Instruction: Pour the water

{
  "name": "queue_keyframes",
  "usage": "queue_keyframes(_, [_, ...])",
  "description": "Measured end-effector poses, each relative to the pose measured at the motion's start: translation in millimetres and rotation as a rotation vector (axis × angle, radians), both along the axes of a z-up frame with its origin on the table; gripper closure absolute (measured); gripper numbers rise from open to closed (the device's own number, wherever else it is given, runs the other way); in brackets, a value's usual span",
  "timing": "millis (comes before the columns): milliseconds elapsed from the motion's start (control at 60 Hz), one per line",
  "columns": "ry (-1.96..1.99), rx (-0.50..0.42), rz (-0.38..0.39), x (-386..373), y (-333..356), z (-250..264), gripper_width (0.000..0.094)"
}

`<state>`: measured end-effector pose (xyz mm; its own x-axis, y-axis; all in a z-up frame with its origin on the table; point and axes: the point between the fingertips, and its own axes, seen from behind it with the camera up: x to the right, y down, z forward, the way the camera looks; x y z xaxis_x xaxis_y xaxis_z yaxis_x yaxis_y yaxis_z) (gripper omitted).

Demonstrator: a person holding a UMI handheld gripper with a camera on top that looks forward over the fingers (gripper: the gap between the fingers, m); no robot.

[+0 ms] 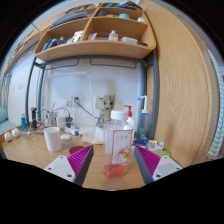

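Observation:
A clear plastic bottle point(118, 142) with a white cap and a white label printed in pink stands upright on the wooden desk point(40, 160). Its base looks pinkish. It stands between my fingers, near the right pad point(147, 160), with a gap to the left pad point(81, 158). My gripper point(114, 166) is open around the bottle's lower part. A white cup point(52, 138) stands on the desk to the left, beyond the left finger.
Small bottles and clutter point(66, 124) line the back of the desk, with a spray bottle point(130, 117) behind the plastic bottle. A wooden shelf point(95, 45) hangs above. A wooden panel point(185, 90) rises at the right.

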<state>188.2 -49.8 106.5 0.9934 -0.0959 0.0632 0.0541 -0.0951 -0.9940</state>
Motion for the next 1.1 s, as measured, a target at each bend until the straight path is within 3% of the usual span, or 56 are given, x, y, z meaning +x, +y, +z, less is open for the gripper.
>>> queue_keyframes(117, [-0.013, 0.005, -0.029, 11, 14, 1, 0.0085])
queue_keyframes(317, [-0.034, -0.001, 0.020, 16, 53, -3, 0.0106])
queue_keyframes(383, [-0.043, 0.018, 0.016, 18, 60, 0, 0.0168])
queue_keyframes(433, [-0.042, 0.012, 0.028, 17, 65, -2, 0.0287])
queue_keyframes(583, [0.012, 0.014, 0.023, 16, 64, -2, 0.0369])
queue_keyframes(700, [0.017, 0.014, 0.021, 15, 66, -2, 0.0496])
queue_keyframes(900, [-0.049, -0.019, 0.013, 11, 65, -2, 0.0500])
queue_keyframes(1100, [-0.485, -0.071, 0.009, -15, 86, 23, 0.0498])
